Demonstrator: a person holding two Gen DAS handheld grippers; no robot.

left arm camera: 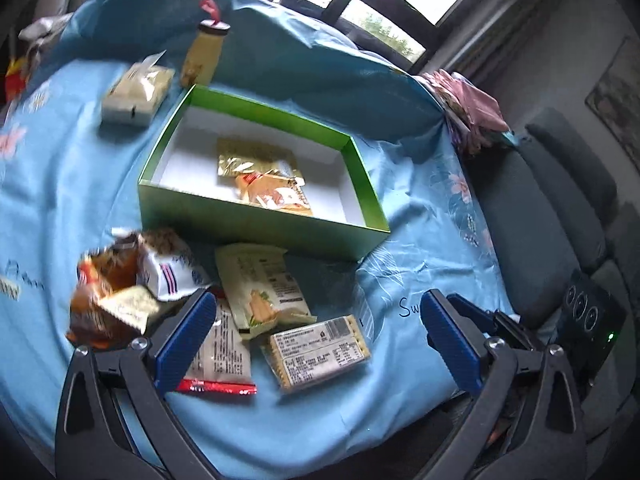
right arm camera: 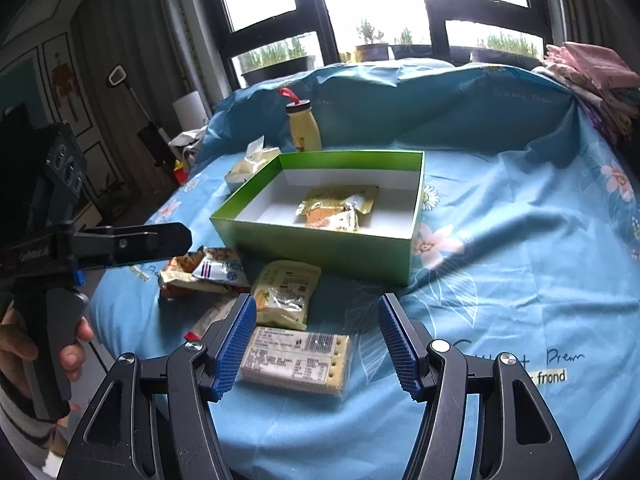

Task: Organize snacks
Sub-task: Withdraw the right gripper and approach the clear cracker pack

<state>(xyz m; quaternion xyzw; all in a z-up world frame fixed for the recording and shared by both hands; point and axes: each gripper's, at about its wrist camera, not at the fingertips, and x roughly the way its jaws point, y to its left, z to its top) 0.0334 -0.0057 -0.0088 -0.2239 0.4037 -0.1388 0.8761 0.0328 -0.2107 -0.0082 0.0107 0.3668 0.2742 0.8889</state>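
A green box [left arm camera: 256, 222] [right arm camera: 320, 248] stands open on the blue cloth, with a gold packet [left arm camera: 252, 158] [right arm camera: 340, 198] and an orange packet [left arm camera: 276, 194] [right arm camera: 332, 220] inside. In front of it lie a cracker pack [left arm camera: 320, 346] [right arm camera: 296, 358], a pale green packet [left arm camera: 260, 284] [right arm camera: 286, 288], a white packet [left arm camera: 218, 354] and a brown-and-white packet pile [left arm camera: 128, 280] [right arm camera: 204, 272]. My left gripper [left arm camera: 316, 336] is open and empty above the loose snacks. My right gripper [right arm camera: 318, 340] is open and empty, just above the cracker pack.
A yellow drink bottle [left arm camera: 202, 54] [right arm camera: 304, 128] and a pale wrapped pack [left arm camera: 136, 92] [right arm camera: 252, 162] lie behind the box. Folded pink cloth [left arm camera: 468, 108] [right arm camera: 592, 68] sits at the far right. A grey chair [left arm camera: 552, 216] stands beside the bed. The left tool [right arm camera: 120, 244] shows at the left.
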